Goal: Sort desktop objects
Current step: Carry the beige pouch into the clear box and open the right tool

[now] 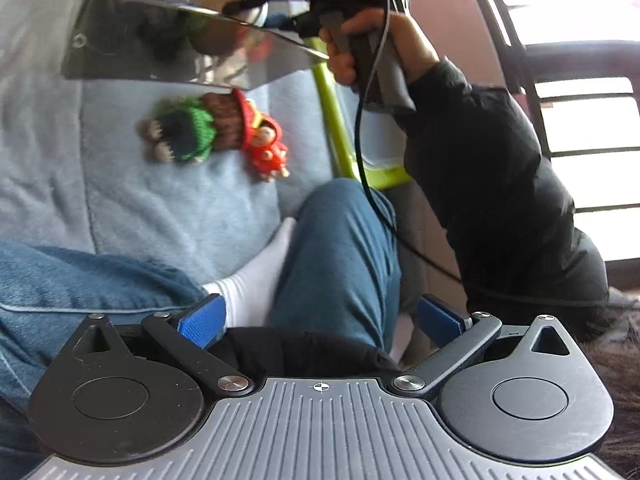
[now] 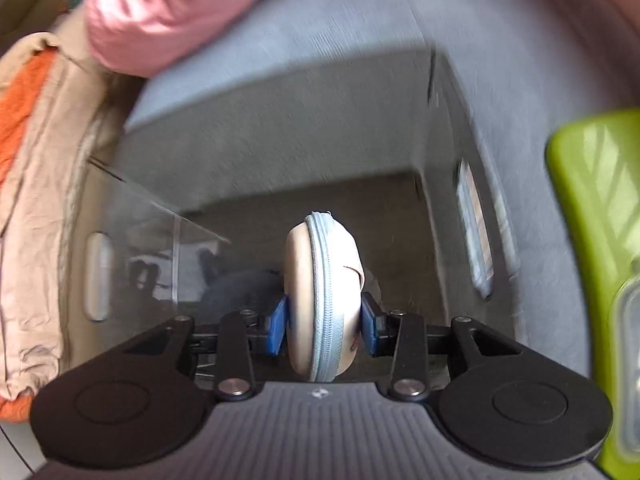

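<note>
The right gripper [image 2: 325, 322] squeezes a small round zip pouch [image 2: 323, 300] between its two blue pads [image 2: 277, 330]. The pouch is cream with a pale blue zipper running down its middle. It stands on its edge over the open clear box [image 2: 132, 240], whose floor looks dark. No words can be read on the pouch or the box.

The left gripper [image 1: 320, 320] has its jaws wide apart and holds nothing. Its blue pads [image 1: 202, 320] point at the person's jeans and a white sock [image 1: 256, 276]. Further off, two knitted dolls [image 1: 216, 132], one green and brown, one red, lie on the blue-grey cushion [image 1: 140, 200] just below the clear box [image 1: 160, 48]. A lime green tray [image 2: 596, 200] sits to the right of the box.
</note>
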